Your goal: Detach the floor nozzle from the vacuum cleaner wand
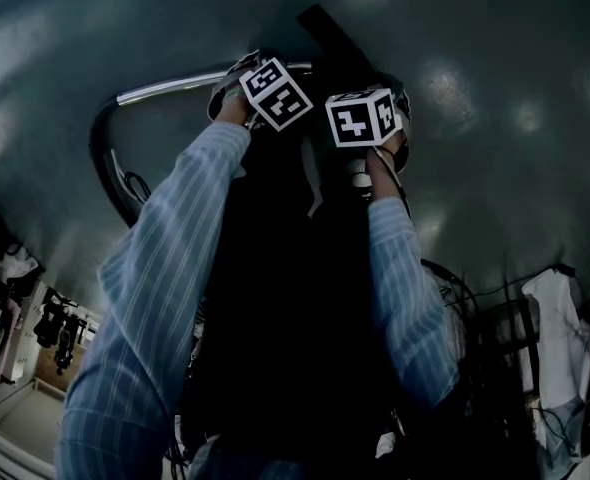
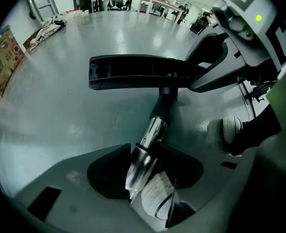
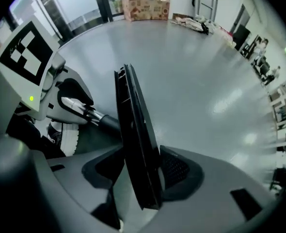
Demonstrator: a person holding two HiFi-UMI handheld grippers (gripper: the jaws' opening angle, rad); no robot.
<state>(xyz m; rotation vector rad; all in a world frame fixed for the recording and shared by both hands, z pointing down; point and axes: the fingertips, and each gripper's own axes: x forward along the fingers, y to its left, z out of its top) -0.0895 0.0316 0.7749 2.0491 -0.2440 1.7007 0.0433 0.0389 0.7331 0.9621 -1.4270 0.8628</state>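
Left gripper view: left gripper point(image 2: 148, 178) clamps the wand point(image 2: 152, 135), which runs straight ahead to the crosswise floor nozzle point(image 2: 133, 72), clamped by right gripper point(image 3: 135, 178).

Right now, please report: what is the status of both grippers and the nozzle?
Left gripper clamped on wand. Right gripper clamped on floor nozzle, not yet detached. A shoe close beside the wand, not blocking.

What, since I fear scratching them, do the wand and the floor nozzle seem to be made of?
Wand: likely metal with a polished chrome finish, since it throws bright, mirror-like highlights. Floor nozzle: probably moulded plastic in matte black, judging by its dull surface, shaped recesses and lack of sharp reflections.
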